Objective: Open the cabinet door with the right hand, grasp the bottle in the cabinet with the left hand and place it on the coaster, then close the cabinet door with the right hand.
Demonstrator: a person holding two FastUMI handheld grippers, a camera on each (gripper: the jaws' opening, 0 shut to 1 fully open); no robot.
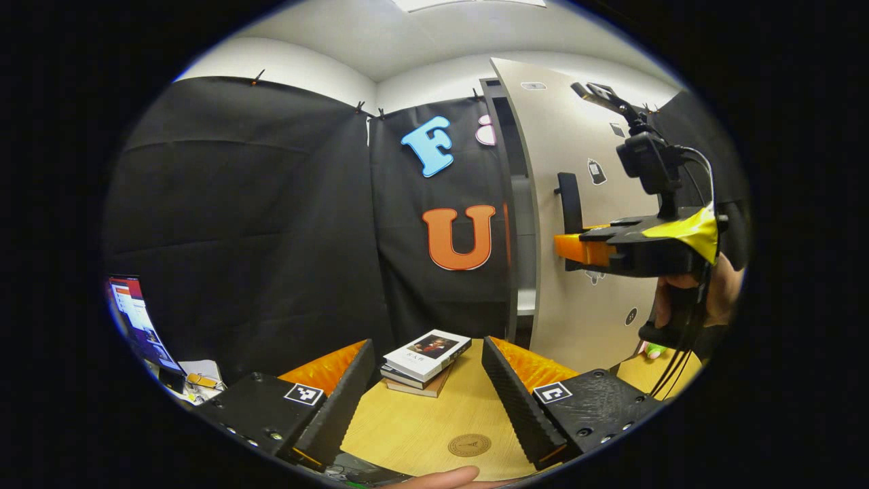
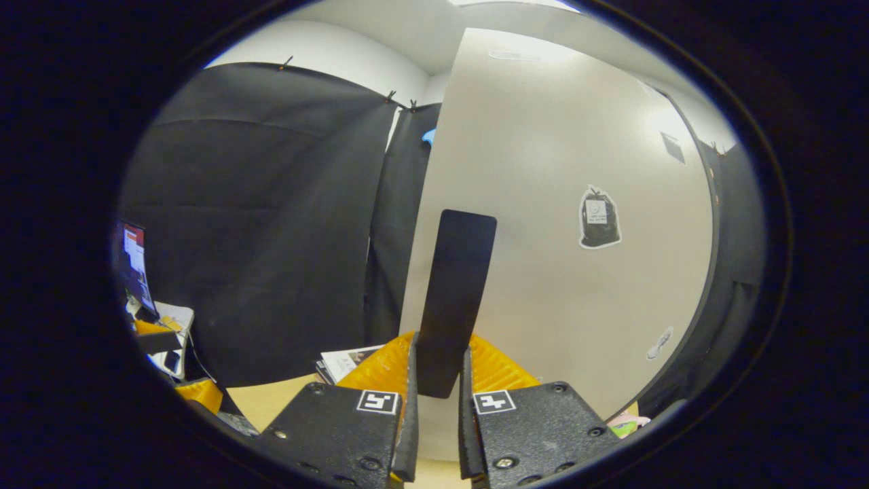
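Pale grey laminate cabinet door (image 2: 557, 204), stiff, hinged, slightly ajar: right gripper (image 2: 438, 380) clamps its flat black upright handle (image 2: 455, 299). Left gripper (image 1: 428, 394) wide, holding nothing, above round cork coaster (image 1: 469, 445).

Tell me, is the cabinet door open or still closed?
Open a little. In the left gripper view the cabinet door stands away from the cabinet, with a dark gap beside it, and the right gripper grips its handle.

1. Black cloth wall (image 1: 237, 224) hangs pinned along its top edge below a white upper wall (image 1: 285, 68)
2. Pale wooden tabletop (image 1: 414, 421) carries a small stack of books (image 1: 424, 360)
3. A lit monitor screen (image 1: 136, 319) stands at the far left
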